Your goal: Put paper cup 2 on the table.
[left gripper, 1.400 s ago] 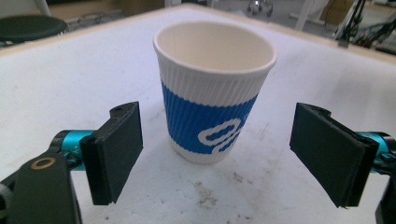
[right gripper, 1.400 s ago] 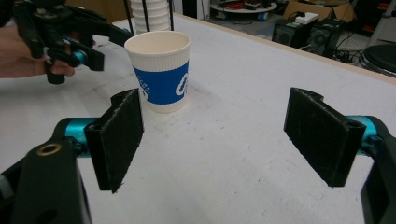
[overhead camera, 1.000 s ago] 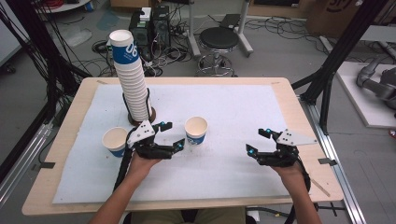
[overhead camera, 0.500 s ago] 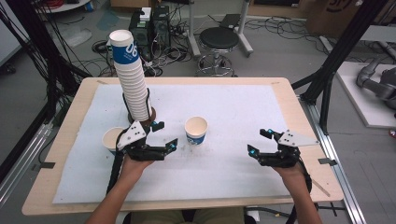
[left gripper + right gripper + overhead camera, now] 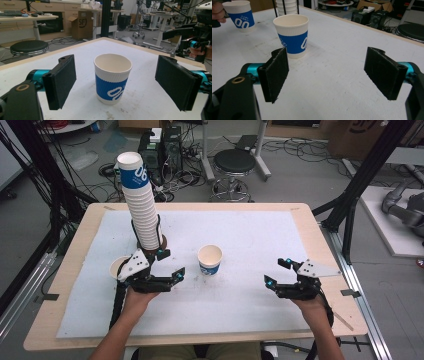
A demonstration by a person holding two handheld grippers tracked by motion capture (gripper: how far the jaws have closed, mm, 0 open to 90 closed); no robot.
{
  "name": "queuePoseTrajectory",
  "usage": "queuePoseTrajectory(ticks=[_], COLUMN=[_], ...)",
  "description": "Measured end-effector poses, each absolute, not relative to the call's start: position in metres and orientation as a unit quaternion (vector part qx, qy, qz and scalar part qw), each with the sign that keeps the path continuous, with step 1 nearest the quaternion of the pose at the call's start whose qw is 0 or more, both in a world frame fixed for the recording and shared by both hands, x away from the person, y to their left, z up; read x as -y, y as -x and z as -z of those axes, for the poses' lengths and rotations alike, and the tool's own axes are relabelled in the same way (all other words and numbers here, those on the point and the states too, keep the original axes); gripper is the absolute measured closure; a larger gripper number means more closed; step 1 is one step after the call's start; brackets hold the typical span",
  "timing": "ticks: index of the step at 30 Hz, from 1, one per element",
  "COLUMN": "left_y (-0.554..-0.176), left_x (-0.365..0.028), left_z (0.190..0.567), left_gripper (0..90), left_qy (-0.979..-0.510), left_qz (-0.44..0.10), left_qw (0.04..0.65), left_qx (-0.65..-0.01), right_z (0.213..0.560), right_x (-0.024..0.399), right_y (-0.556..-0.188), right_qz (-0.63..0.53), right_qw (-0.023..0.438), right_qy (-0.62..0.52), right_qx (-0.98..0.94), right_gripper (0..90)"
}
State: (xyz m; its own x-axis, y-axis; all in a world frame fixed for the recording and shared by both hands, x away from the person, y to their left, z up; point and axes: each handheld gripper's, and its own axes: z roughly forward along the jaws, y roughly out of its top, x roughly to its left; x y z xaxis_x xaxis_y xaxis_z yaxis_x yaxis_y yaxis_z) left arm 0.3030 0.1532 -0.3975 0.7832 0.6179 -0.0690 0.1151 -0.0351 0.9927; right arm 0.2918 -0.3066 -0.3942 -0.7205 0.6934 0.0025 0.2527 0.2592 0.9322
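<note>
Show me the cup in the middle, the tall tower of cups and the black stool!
middle cup (image 5: 112, 82): left gripper view, its blue band.
tower of cups (image 5: 142, 212): high view, its white ribbed side.
black stool (image 5: 234, 160): high view, its round seat.

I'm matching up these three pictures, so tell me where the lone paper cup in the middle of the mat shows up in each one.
High view: the lone paper cup stands mid-mat, between the two hands.
Left gripper view: the cup stands centre frame, beyond the open jaws.
Right gripper view: the cup stands upper left, beyond the left jaw.
Shared landmark: the tall cup stack, top left in the high and right gripper views.
</note>
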Motion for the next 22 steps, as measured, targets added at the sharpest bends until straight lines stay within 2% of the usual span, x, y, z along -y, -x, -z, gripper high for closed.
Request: queuePoseTrajectory(ticks=[22], left_y=[-0.3019], left_x=[-0.1553], left_z=[0.3991], left_gripper=[17.1], left_qy=[-0.691], left_qz=[-0.197], left_qw=[0.642], left_qx=[-0.267], right_z=[0.3945], right_x=[0.3085], right_y=[-0.2944], right_qz=[-0.526], right_qw=[0.211], right_qy=[-0.308], right_qx=[-0.764], right_gripper=[20.4])
